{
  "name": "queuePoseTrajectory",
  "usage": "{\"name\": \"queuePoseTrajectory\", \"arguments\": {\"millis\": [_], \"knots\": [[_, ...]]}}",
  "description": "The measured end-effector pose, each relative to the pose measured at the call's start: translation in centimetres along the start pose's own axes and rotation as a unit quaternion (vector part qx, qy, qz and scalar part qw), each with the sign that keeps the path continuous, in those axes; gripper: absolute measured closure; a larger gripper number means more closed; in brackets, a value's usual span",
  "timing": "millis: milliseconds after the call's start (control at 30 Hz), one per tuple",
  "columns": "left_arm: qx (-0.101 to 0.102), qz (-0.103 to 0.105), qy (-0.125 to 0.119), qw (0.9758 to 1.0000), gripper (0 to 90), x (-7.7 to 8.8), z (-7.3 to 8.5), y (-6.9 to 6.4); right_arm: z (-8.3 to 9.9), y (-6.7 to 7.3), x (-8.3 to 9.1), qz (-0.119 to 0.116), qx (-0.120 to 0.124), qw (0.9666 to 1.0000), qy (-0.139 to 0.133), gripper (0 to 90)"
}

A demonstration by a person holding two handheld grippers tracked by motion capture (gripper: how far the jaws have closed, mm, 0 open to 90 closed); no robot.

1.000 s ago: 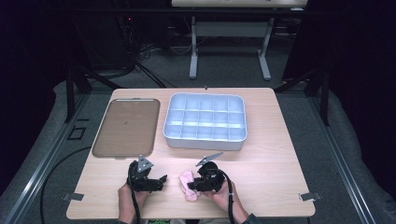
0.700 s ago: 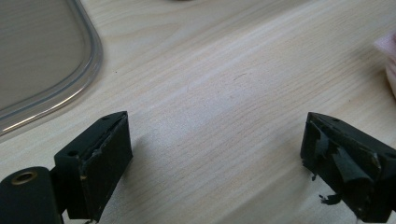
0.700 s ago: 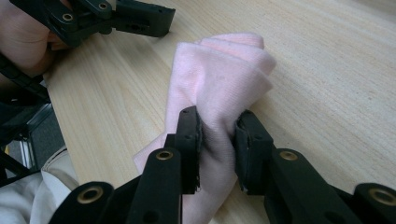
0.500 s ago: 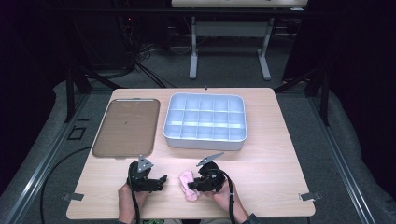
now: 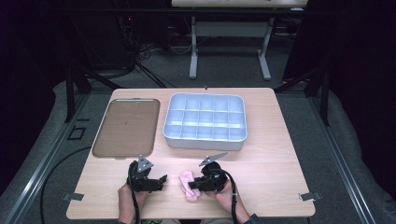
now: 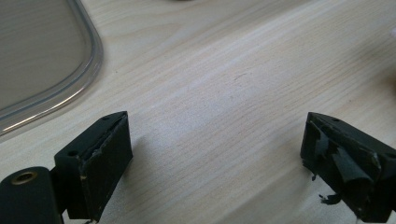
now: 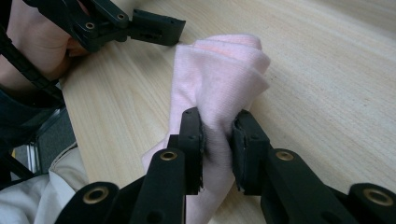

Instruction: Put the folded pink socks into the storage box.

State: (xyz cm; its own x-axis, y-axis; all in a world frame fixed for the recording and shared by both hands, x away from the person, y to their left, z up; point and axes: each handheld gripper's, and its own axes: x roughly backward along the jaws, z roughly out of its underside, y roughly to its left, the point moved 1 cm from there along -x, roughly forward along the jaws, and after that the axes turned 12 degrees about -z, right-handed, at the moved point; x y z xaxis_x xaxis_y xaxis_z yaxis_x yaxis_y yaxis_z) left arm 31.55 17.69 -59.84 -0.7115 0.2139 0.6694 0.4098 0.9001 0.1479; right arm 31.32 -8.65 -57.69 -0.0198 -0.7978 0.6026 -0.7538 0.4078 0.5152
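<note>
A folded pink cloth [image 5: 187,183] [image 7: 224,74] lies on the wooden table [image 5: 275,140] near its front edge. My right gripper [image 5: 195,184] [image 7: 217,140] is shut on a bunched fold of this cloth, the pads pinching it from both sides. My left gripper [image 5: 161,179] [image 6: 215,154] rests just left of the cloth with its jaws wide open and bare wood between them. The left gripper's black fingers [image 7: 149,25] show beyond the cloth in the right gripper view.
A flat brown tray [image 5: 126,127] [image 6: 42,60] lies at the back left. A white box with several compartments [image 5: 204,120] stands at the back middle. A person's hands hold both grippers at the table's front edge [image 5: 187,215].
</note>
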Motion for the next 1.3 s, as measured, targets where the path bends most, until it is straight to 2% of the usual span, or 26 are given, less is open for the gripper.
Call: {"name": "queuePoseTrajectory", "arguments": {"millis": [400, 433, 500, 533, 567, 800, 867, 933, 1300], "knots": [[0.001, 0.0, 0.0, 1.0, 8.9, 0.0, 0.0, 0.0, -0.1, 0.1, 2.3, 0.022, 0.008, 0.9992, -0.031, 75.6], [0.001, 0.0, 0.0, 1.0, 8.9, 0.0, 0.0, 0.0, -0.2, 0.0, 2.6, 0.001, 0.01, 0.9993, -0.036, 75.6], [0.001, 0.0, 0.0, 1.0, 8.8, 0.0, 0.0, 0.0, -0.1, -0.1, 2.9, 0.01, 0.011, 0.9989, -0.044, 75.6], [0.0, 0.0, 0.0, 1.0, 8.9, 0.0, 0.0, 0.0, -0.1, 0.0, 3.1, 0.036, 0.008, 0.9987, -0.037, 75.6], [0.0, 0.0, 0.0, 1.0, 8.9, 0.0, 0.0, 0.0, -0.1, -0.1, 3.3, 0.04, 0.01, 0.9985, -0.037, 75.6], [0.003, -0.003, 0.002, 1.0, 7.6, 0.0, 0.0, 0.0, 0.0, -0.6, 4.8, 0.066, 0.007, 0.9965, -0.051, 75.5], [0.002, -0.003, 0.006, 1.0, 5.9, -0.1, 0.0, 0.0, 0.0, -0.7, 5.1, 0.072, 0.008, 0.9958, -0.056, 75.5], [0.0, -0.001, 0.01, 0.9999, 0.6, -0.2, 0.0, -0.1, 0.1, -0.9, 5.6, 0.078, 0.006, 0.9951, -0.061, 75.5], [-0.006, 0.002, 0.011, 0.9999, 0.2, -0.2, 0.0, -0.1, 0.4, -1.6, 7.6, 0.116, -0.001, 0.9903, -0.077, 75.5]]}}
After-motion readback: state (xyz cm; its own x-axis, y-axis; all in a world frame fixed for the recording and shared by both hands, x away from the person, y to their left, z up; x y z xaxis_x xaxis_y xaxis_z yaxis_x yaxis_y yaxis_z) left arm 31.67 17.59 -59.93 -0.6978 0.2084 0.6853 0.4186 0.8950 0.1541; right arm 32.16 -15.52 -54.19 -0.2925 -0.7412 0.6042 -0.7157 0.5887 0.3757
